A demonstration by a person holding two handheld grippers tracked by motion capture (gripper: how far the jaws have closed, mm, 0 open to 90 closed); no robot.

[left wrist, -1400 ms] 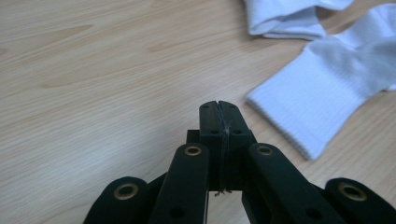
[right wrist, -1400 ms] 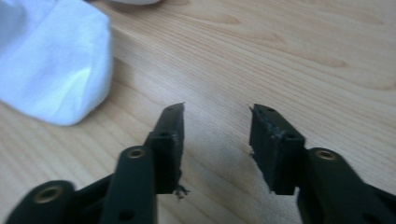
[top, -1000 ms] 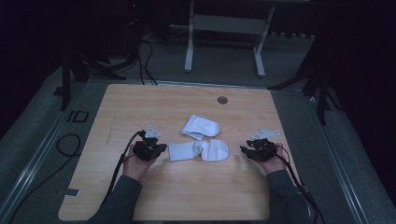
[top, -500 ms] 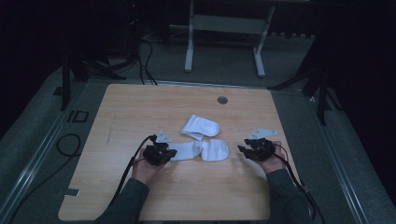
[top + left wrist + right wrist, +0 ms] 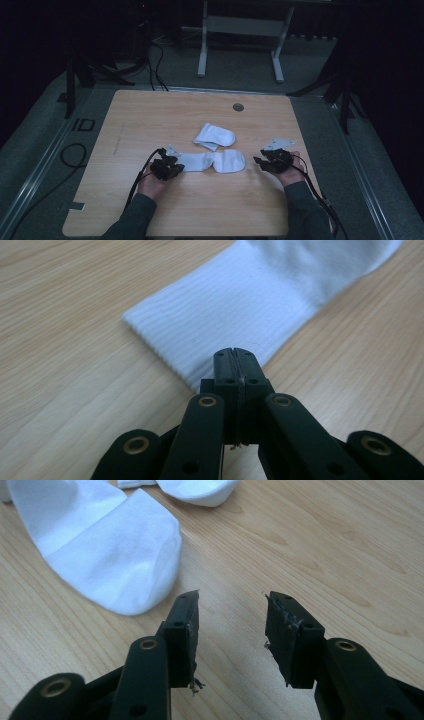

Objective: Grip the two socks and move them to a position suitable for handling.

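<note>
Two white socks lie on the wooden table (image 5: 150, 115). One sock (image 5: 215, 161) is stretched out flat between my grippers, and a second, folded sock (image 5: 215, 136) lies just behind it. My left gripper (image 5: 172, 165) is at the flat sock's cuff end. In the left gripper view its jaws (image 5: 235, 356) are shut, tips at the near corner of the ribbed cuff (image 5: 235, 305), with no fabric seen between the pads. My right gripper (image 5: 260, 161) stands open over bare wood (image 5: 232, 600), just short of the sock's toe (image 5: 110, 550). The folded sock (image 5: 195, 490) lies beyond.
A round grommet (image 5: 238, 107) sits near the table's far edge. Cables (image 5: 70, 155) lie on the floor to the left. A metal stand (image 5: 202, 50) rises behind the table. Bare wood surrounds the socks on all sides.
My left gripper has edged right, up to the cuff of the flat sock. The right gripper and both socks have stayed in place.
</note>
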